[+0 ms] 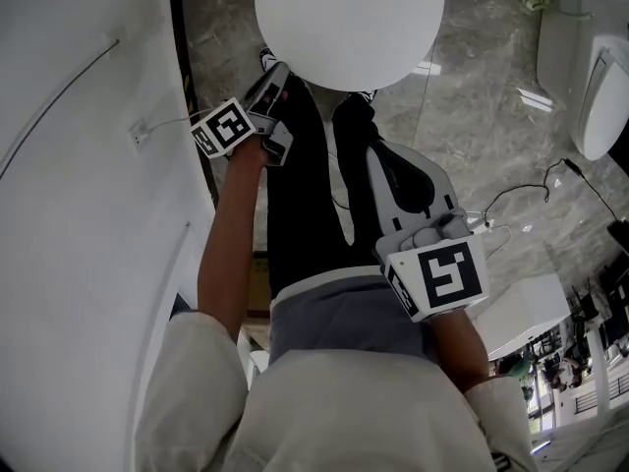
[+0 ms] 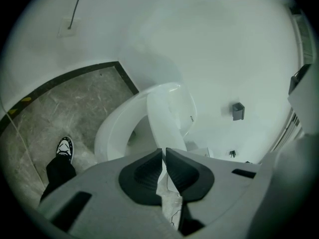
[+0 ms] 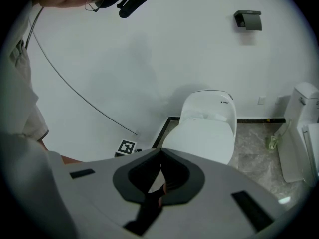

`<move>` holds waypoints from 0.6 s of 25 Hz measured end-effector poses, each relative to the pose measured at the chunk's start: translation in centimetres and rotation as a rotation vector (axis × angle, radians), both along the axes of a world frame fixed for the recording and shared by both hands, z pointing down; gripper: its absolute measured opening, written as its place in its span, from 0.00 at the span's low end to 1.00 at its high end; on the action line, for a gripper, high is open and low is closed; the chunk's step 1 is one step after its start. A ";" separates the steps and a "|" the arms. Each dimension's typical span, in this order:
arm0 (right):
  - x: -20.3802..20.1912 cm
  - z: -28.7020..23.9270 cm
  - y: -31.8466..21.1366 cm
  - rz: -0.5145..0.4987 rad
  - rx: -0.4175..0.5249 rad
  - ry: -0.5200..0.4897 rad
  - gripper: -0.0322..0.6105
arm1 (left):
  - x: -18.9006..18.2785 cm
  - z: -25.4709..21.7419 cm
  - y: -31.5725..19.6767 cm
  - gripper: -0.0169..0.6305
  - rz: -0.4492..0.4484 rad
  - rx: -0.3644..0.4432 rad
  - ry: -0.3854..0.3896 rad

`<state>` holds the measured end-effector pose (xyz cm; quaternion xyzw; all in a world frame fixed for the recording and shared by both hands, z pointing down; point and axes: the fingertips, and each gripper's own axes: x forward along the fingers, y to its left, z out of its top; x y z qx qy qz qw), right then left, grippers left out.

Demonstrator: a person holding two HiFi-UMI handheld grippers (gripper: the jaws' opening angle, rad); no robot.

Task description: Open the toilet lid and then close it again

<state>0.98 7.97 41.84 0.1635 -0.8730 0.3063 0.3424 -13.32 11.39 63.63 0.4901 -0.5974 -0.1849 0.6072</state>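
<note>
The white toilet lid fills the top of the head view. In the left gripper view the lid stands partly raised, edge-on, above the seat and bowl. My left gripper is at the lid's left rim. Its jaws are shut on the lid's edge, which runs between the dark pads. My right gripper hangs back in front of the toilet, touching nothing. It is shut with nothing between its pads.
A white wall with a thin cable stands close on the left. Another white fixture stands at the right on the grey marble floor. A dark paper holder hangs on the wall. The person's shoe is beside the bowl.
</note>
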 end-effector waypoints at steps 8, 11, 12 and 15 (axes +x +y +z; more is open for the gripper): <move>0.2 -1.0 -0.6 0.005 0.008 -0.013 0.07 | -0.5 -3.4 -1.7 0.06 -0.007 0.068 -0.013; 0.3 -1.7 -0.9 0.009 0.019 -0.019 0.07 | -0.7 -4.3 -2.1 0.06 -0.011 0.081 -0.015; 0.4 -1.9 -1.0 0.011 0.023 -0.021 0.07 | -0.7 -4.6 -2.2 0.06 -0.014 0.086 -0.014; 0.6 -2.4 -1.3 0.022 0.032 -0.026 0.07 | -0.9 -5.5 -2.8 0.06 -0.015 0.099 -0.018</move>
